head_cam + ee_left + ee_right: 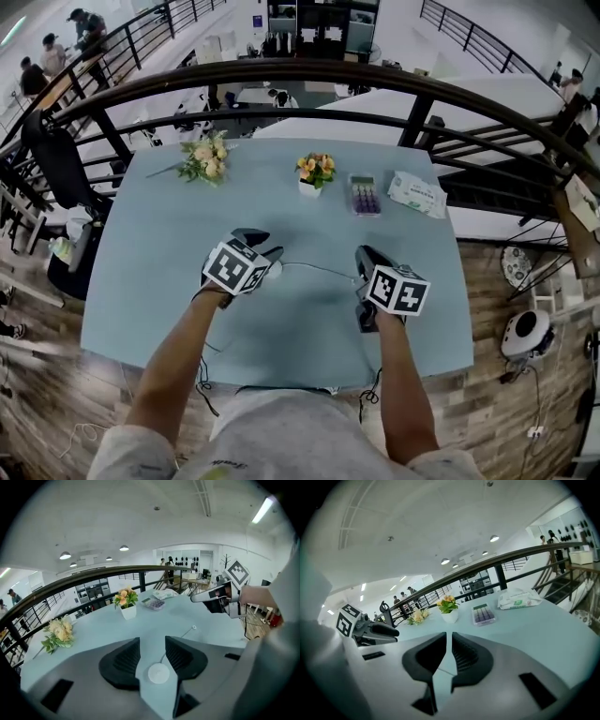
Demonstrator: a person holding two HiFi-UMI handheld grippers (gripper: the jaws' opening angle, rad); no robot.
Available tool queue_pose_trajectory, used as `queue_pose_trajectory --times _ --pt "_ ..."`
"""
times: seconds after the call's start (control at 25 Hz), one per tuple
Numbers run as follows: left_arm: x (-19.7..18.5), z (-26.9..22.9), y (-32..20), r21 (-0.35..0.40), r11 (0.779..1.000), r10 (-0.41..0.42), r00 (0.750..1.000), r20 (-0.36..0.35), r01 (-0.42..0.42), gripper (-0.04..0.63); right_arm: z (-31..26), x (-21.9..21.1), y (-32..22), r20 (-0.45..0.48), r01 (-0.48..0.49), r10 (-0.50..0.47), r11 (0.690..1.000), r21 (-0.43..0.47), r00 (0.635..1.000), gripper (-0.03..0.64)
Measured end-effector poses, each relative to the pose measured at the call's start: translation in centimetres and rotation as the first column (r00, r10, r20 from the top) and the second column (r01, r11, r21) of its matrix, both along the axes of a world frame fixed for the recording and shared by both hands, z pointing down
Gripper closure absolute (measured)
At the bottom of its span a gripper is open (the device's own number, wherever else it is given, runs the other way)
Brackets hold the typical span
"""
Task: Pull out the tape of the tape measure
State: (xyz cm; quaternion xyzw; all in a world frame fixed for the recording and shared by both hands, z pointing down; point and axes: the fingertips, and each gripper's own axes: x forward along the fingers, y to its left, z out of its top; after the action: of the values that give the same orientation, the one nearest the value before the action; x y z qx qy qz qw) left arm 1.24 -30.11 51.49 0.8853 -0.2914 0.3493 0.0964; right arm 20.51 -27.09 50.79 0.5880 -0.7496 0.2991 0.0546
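**Tape measure sits between my left jaws**

The table (150,281) carries everything. My left gripper (152,641) stands fairly wide. The round white tape measure (158,673) lies low in its gap, with table showing on either side of it. My right gripper (449,637) is narrowed to a slit — nothing in it. A thin run of tape (319,270) trails across the table from the left gripper toward the right one.
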Motion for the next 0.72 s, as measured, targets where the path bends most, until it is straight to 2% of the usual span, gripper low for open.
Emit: queue_pose_trajectory --times 0.32,0.48,0.72 --pt "0.1 -4.4 -0.4 0.072 0.992 -0.098 0.988 -0.119 0.107 0.461 -4.4 -1.0 -0.9 -0.083 0.065 -0.057 0.994 0.09 0.995 0.58" --pt "0.0 -6.5 -0.3 0.12 0.983 -0.124 0.981 -0.148 0.142 0.486 -7.1 -0.9 -1.0 -0.104 0.078 -0.063 0.986 0.145 0.993 0.58" --pt "-0.7 -9.2 -0.6 0.132 0.966 -0.185 0.952 -0.245 0.221 0.492 -9.6 -1.1 -0.9 -0.192 0.116 -0.077 0.972 0.203 0.978 0.58"
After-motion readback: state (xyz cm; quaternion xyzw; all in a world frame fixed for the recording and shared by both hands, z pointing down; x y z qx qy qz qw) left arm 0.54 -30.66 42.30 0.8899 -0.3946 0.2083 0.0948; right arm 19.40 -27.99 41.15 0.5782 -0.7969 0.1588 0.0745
